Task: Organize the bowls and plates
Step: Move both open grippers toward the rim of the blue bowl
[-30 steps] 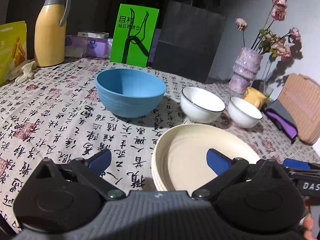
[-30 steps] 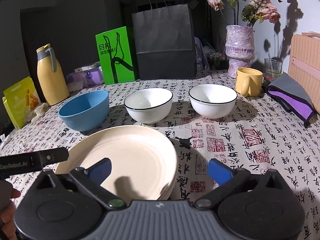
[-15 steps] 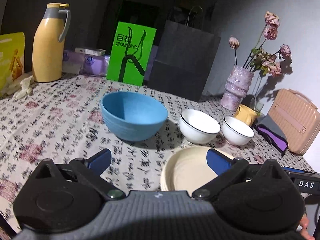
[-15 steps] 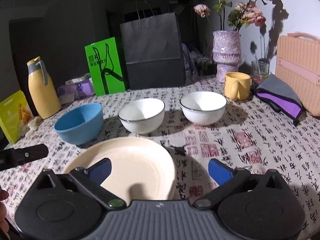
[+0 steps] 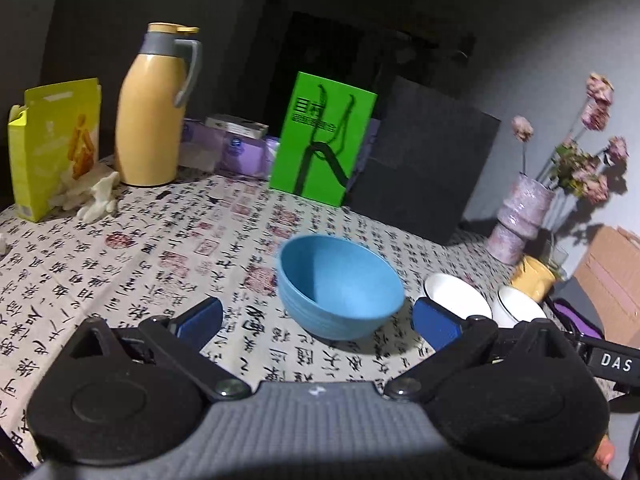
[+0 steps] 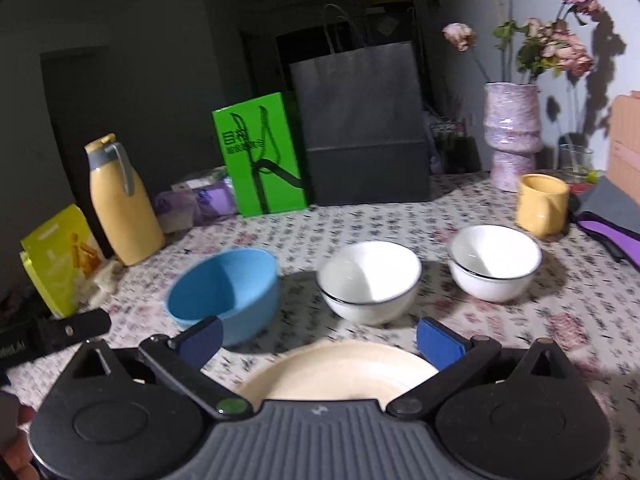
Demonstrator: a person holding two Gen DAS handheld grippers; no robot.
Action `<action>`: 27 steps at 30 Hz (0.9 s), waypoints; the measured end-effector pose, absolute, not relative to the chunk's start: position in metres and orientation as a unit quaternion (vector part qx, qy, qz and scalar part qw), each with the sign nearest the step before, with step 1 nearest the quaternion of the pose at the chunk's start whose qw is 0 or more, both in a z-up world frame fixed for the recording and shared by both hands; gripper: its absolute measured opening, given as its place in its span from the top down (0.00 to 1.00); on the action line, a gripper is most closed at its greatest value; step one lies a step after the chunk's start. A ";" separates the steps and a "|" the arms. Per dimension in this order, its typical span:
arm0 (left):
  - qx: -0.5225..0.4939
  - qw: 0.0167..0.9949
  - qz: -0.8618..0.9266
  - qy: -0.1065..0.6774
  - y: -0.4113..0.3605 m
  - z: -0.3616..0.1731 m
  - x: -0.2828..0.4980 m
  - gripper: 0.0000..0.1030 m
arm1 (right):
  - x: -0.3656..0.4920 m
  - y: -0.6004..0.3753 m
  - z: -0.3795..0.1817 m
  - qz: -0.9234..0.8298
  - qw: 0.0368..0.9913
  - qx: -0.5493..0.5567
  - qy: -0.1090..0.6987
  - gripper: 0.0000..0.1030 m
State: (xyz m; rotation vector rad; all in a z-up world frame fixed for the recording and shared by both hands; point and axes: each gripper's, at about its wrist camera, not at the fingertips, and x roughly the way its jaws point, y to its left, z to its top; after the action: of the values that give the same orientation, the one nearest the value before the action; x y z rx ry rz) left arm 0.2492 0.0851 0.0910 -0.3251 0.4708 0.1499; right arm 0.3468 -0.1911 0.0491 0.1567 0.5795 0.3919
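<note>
currently the blue bowl (image 5: 340,286) sits upright on the patterned tablecloth (image 5: 120,256), left of two white bowls (image 6: 370,280) (image 6: 494,262). your cream plate (image 6: 340,372) lies nearest the right gripper (image 6: 318,338). both that and your left gripper (image 5: 316,320) are spread wide, holding nothing.

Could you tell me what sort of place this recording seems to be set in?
Probably a home dining table: a calligraphy-print tablecloth carries a blue bowl, two white bowls, a yellow thermos jug and a vase of dried flowers.
</note>
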 end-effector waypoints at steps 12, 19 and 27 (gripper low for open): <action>-0.164 0.954 0.087 0.236 0.098 0.098 0.259 0.00 | 0.368 -0.150 0.072 0.213 0.936 0.046 0.277 0.00; -0.168 0.951 0.099 0.240 0.112 0.094 0.270 0.00 | 0.377 -0.133 0.072 0.209 0.941 0.007 0.267 0.00; -0.171 0.947 0.110 0.248 0.128 0.091 0.288 0.00 | 0.398 -0.116 0.070 0.222 0.937 -0.014 0.269 0.00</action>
State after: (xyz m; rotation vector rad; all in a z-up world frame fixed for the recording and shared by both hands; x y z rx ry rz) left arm 0.2877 0.1280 0.0907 -0.3477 0.5049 0.2242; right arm 0.3977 -0.1163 0.0698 -0.0284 0.5494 0.4533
